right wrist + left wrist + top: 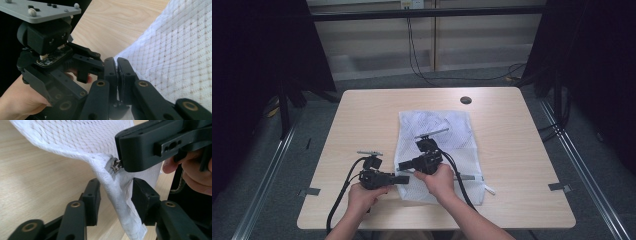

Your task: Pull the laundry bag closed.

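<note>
A white mesh laundry bag [437,125] lies flat on the wooden table [362,115], with its near-left corner lifted. My right gripper [402,166], pointing left, is shut on the small metal zipper pull [115,166] at that corner; in the right gripper view its jaws [117,61] stand pressed together at the bag's edge [175,57]. My left gripper [404,179] comes in just below it. Its jaws [116,192] straddle the hanging seam of the bag [120,202]. The fabric brushes one jaw, with slack room left between them.
A round black cable hole [466,100] sits at the table's far edge, beyond the bag. Bare tabletop lies left and right of the bag. Dark curtains flank the table and cables [417,60] trail on the floor behind it.
</note>
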`<state>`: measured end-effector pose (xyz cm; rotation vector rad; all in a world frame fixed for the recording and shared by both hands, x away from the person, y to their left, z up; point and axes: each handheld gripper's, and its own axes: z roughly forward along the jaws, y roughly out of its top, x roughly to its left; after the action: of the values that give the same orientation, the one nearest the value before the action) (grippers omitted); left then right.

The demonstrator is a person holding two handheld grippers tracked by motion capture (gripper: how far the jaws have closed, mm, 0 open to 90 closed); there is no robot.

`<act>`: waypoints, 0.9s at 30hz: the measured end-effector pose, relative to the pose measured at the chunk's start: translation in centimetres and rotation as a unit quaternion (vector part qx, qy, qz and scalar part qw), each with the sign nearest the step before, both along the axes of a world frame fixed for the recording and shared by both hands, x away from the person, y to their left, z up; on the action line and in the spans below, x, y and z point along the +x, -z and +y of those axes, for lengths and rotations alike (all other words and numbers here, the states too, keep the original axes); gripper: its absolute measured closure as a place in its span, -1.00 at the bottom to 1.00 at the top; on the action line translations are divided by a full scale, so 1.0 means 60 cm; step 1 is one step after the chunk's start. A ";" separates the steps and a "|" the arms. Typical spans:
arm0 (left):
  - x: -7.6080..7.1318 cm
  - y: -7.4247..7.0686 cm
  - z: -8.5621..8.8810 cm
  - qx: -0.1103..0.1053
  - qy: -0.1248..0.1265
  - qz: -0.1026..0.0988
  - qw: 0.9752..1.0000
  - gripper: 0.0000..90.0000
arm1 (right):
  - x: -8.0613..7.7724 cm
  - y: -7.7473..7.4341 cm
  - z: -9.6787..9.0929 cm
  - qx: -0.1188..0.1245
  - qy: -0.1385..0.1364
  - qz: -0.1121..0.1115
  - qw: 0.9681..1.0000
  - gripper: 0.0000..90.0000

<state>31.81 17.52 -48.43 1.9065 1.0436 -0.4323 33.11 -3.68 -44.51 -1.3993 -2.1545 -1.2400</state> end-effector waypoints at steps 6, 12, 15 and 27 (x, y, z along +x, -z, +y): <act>0.001 0.002 -0.001 -0.003 -0.002 0.008 1.000 0.54 | -0.001 -0.003 0.000 -0.001 -0.001 -0.003 1.000 0.93; 0.002 0.004 -0.005 -0.012 -0.002 0.019 1.000 0.63 | -0.003 -0.003 0.001 0.000 -0.001 -0.003 1.000 0.93; 0.003 0.004 -0.004 -0.012 -0.002 0.019 1.000 0.73 | -0.003 -0.002 0.001 0.000 -0.001 -0.002 1.000 0.93; 0.004 -0.002 -0.001 -0.010 -0.005 0.022 1.000 0.98 | -0.004 -0.001 -0.002 -0.001 -0.002 -0.003 1.000 0.93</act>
<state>32.05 17.47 -48.31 1.8807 1.0731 -0.4802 32.88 -3.80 -44.42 -1.3938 -2.1611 -1.2422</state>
